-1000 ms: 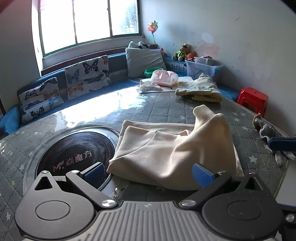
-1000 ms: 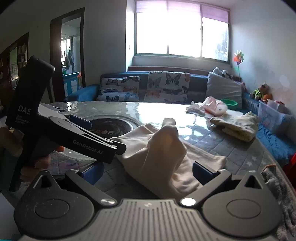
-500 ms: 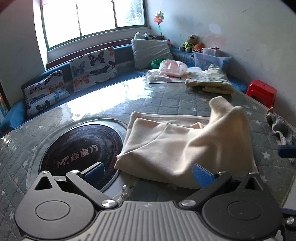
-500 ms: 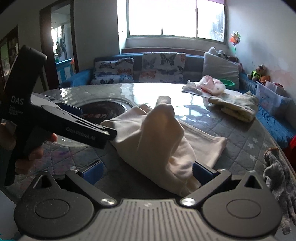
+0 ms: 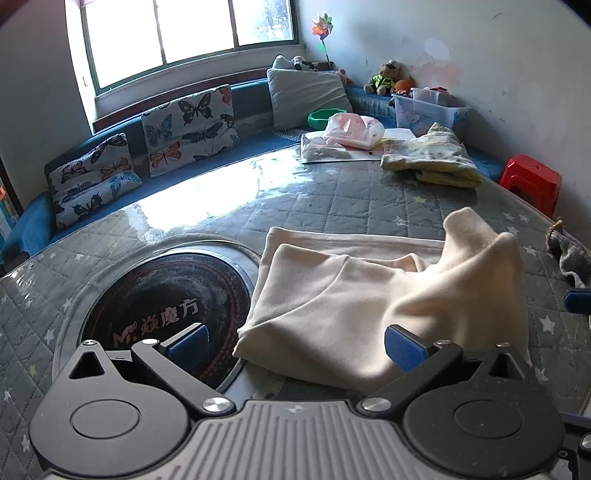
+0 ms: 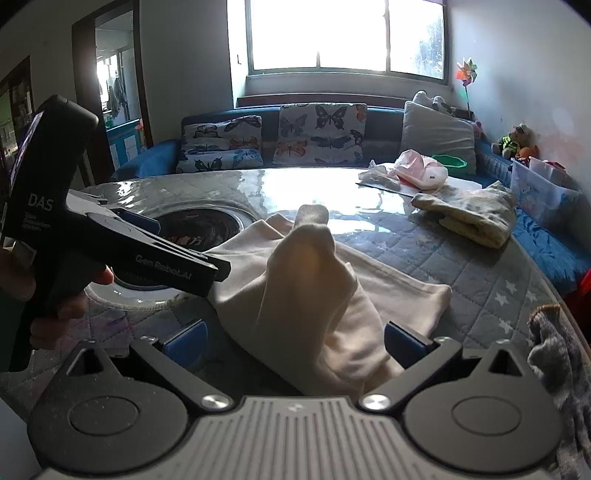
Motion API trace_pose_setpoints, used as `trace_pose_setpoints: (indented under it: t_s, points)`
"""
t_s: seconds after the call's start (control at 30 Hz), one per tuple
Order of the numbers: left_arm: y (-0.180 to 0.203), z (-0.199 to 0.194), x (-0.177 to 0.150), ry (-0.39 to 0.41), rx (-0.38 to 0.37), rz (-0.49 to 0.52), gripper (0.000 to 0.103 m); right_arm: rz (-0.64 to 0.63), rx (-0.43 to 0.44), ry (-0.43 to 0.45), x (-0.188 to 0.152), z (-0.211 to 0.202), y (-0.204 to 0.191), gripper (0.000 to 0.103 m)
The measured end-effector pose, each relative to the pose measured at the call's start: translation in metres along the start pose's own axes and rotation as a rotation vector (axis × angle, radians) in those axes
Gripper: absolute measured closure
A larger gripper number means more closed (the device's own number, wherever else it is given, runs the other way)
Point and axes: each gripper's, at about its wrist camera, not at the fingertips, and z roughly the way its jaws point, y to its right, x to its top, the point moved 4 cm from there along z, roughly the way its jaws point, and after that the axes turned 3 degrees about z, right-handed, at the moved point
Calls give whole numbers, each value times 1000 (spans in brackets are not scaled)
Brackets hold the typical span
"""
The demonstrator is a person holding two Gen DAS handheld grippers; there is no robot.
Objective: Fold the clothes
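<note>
Two sets of tongs, left tongs (image 5: 293, 341) and right tongs (image 6: 293, 341), gape wide and grip nothing, while the cream soft-fabric garment (image 5: 354, 295) lies bunched mid-desk on the grey quilted desk (image 5: 332, 199) beside its black round inset.

Both wrist cameras sit low and close over the worktop (image 5: 332, 206), facing the window (image 6: 343, 33) at twelve o'clock; both share the cream garment (image 5: 369, 291).

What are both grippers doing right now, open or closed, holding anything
Left gripper: open, holding nothing.
Right gripper: open around the cream garment, not clamped.
</note>
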Motion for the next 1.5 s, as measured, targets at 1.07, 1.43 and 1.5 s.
trace_pose_setpoints:
  t_s: [1.07,1.43,1.5]
  points:
    - [-44,23,19,-16,50,-81,0,-198,182,-98,-19,41,-43,93]
    - [-46,59,10,-69,-15,-76,0,-230,268,-178,-50,18,-52,90]
    - [-44,64,7,-77,-14,-66,0,-223,276,-172,-48,12,-50,84]
